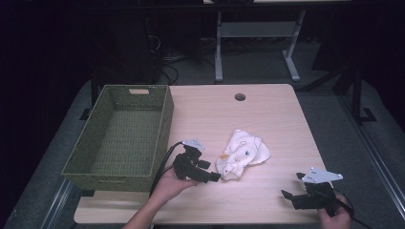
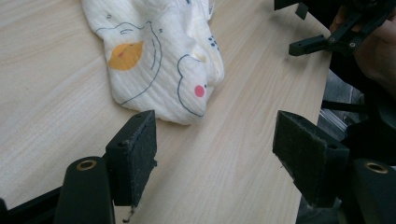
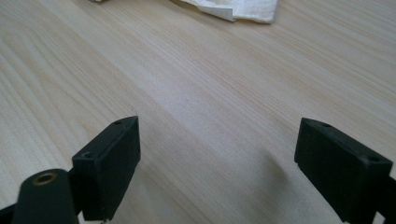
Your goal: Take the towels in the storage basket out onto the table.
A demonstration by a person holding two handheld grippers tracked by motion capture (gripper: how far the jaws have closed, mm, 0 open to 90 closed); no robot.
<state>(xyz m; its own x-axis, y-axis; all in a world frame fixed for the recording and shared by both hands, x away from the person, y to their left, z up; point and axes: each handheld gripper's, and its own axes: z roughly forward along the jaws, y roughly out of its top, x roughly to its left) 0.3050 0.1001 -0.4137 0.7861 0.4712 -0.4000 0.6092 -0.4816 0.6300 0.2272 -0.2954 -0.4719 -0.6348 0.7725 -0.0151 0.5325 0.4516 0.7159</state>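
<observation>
left gripper [image 1: 216, 177], jaws wide apart and empty, points at a crumpled cloth [image 1: 241, 153] just beside it; right gripper [image 1: 286, 194] rests spread open, low over the table [image 1: 267, 114].

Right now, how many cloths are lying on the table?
1. The white printed cloth lies crumpled near the middle of the table, right of the green basket and just ahead of the open left gripper. The basket looks empty, though its near wall hides some of the floor.

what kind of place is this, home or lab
Probably a lab or workshop: a plain light wooden table on a grey floor, dark equipment with tangled cables behind it, and a white desk frame beyond.
</observation>
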